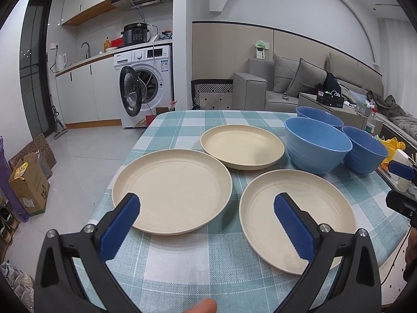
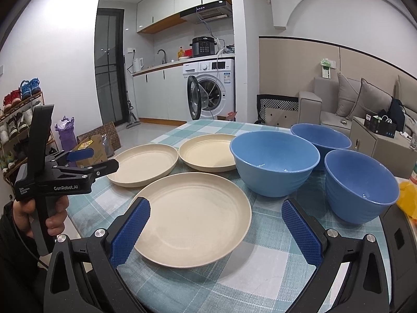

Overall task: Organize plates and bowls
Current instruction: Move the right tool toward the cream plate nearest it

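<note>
Here, my surface (image 1: pixel 182 268) wears a teal-and-white checked cloth and stands in a small open room. Far behind it a white washing machine (image 1: pixel 146 83) sits under a counter with its round door hanging open, and a black pressure cooker (image 1: pixel 135 34) rests on top. A grey sofa (image 1: pixel 281 83) with cushions runs along the far right wall. On the floor to the left is a cardboard box (image 1: pixel 30 182), and the right wrist view shows a shoe rack (image 2: pixel 18 120) at the far left.

Three cream plates lie flat on the cloth, all apart from one another: the left plate (image 1: pixel 172 194), the far plate (image 1: pixel 242 147) and the near right plate (image 1: pixel 297 220). They are shallow, matte, with faint rings inside. To their right stand three blue bowls, upright and ribbed on the outside: the front bowl (image 1: pixel 318 144), the right bowl (image 1: pixel 365 150) just beside it, and the far bowl (image 1: pixel 319 116) behind them.

My left gripper (image 1: pixel 207 204) hangs spread wide above the near edge, holding nothing, its blue pads over the left and near right plates. My right gripper (image 2: pixel 215 208) is likewise wide and empty, with the near right plate under its left pad.
</note>
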Demonstrator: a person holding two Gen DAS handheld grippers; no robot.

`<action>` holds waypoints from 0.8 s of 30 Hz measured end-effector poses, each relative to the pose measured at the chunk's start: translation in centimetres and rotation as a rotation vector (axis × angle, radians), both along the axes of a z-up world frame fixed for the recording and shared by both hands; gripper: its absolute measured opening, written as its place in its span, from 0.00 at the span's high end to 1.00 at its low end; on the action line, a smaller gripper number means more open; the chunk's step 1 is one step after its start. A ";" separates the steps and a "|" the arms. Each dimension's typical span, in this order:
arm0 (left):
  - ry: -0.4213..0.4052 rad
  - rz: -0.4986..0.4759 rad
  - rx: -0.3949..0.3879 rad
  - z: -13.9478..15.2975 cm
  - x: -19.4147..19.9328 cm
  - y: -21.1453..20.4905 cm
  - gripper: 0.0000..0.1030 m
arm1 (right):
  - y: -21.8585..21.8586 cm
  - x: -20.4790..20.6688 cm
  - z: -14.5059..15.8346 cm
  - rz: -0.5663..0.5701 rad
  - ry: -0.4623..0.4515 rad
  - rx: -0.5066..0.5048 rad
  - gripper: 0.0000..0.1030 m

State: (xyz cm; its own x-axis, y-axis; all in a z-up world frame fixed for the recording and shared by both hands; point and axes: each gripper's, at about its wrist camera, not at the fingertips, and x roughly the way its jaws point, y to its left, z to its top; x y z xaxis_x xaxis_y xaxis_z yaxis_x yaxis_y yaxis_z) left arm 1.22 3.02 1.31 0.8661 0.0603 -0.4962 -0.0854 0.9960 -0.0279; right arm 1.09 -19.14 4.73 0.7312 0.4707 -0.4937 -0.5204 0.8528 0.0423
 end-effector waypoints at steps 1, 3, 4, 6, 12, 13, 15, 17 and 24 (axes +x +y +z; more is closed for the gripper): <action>-0.001 0.002 0.001 0.1 0.0 0.0 0.00 | 0.0 0.0 0.0 -0.001 0.000 0.002 0.00; 0.001 0.003 -0.002 0.2 0.2 0.1 0.00 | 0.1 0.2 0.0 -0.004 0.001 0.003 0.00; 0.001 0.001 -0.004 0.2 0.2 0.1 0.00 | 0.1 0.2 0.1 -0.004 0.002 0.004 0.00; 0.001 0.006 0.002 0.3 0.5 0.2 0.00 | 0.1 0.4 0.3 -0.005 0.003 0.005 0.00; 0.000 -0.001 -0.008 0.8 0.9 0.4 0.00 | 0.2 0.7 1.5 -0.006 -0.017 0.023 0.00; 0.001 -0.003 -0.006 0.9 0.9 0.4 0.00 | 0.2 0.8 1.6 -0.006 -0.018 0.022 0.00; -0.008 -0.009 -0.007 1.2 1.1 0.4 0.00 | 0.3 1.1 1.9 -0.004 -0.022 0.025 0.00; -0.005 -0.015 -0.008 1.4 1.3 0.4 0.00 | 0.5 1.3 2.2 -0.005 -0.022 0.013 0.00; 0.015 -0.034 0.024 1.8 2.5 -0.2 0.00 | 0.8 2.0 2.7 -0.004 -0.023 0.006 0.00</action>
